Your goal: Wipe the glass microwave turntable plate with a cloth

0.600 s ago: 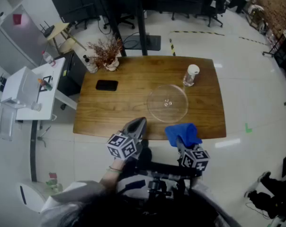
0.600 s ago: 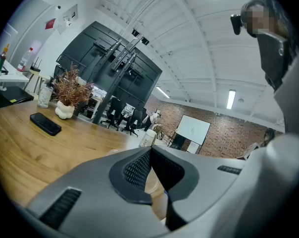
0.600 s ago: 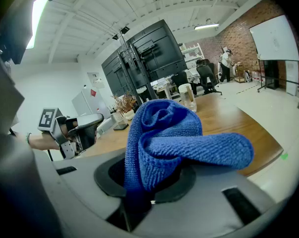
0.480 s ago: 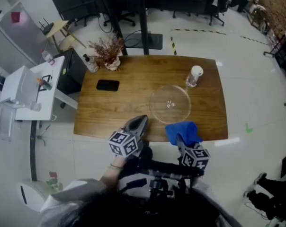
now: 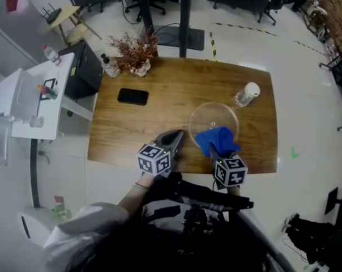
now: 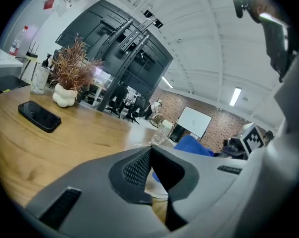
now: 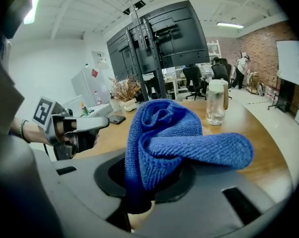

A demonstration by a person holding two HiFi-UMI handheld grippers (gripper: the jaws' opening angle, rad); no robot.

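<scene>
Head view. The glass turntable plate (image 5: 205, 117) lies flat on the wooden table (image 5: 154, 120), toward 3 o'clock of the table's centre. My right gripper (image 5: 214, 150) comes in from the near edge, and the blue cloth (image 5: 217, 137) it carries covers the plate's rim at 6 o'clock (whether cloth and glass touch, I cannot tell from here). My left gripper (image 5: 172, 139) hangs over the near table edge at 8 o'clock of the plate, apart from it. A capped clear bottle (image 5: 247, 95) stands at 2 o'clock of the plate. A black phone (image 5: 132, 97) lies at 10 o'clock of the table's centre, and a vase of dried plants (image 5: 136, 55) stands at the 11 o'clock corner.

Left gripper view. My two fingers are pressed together with nothing between them. Beyond their tips are the cloth (image 6: 194, 147) at 2 o'clock and the bottle (image 6: 161, 133) at 12 o'clock. The phone (image 6: 39, 116) lies at 9 o'clock.

Right gripper view. My fingers are clamped on the cloth (image 7: 174, 138), which bunches up and folds over toward 3 o'clock. The left gripper (image 7: 85, 125) shows at 9 o'clock, and the bottle (image 7: 215, 102) at 1 o'clock.
</scene>
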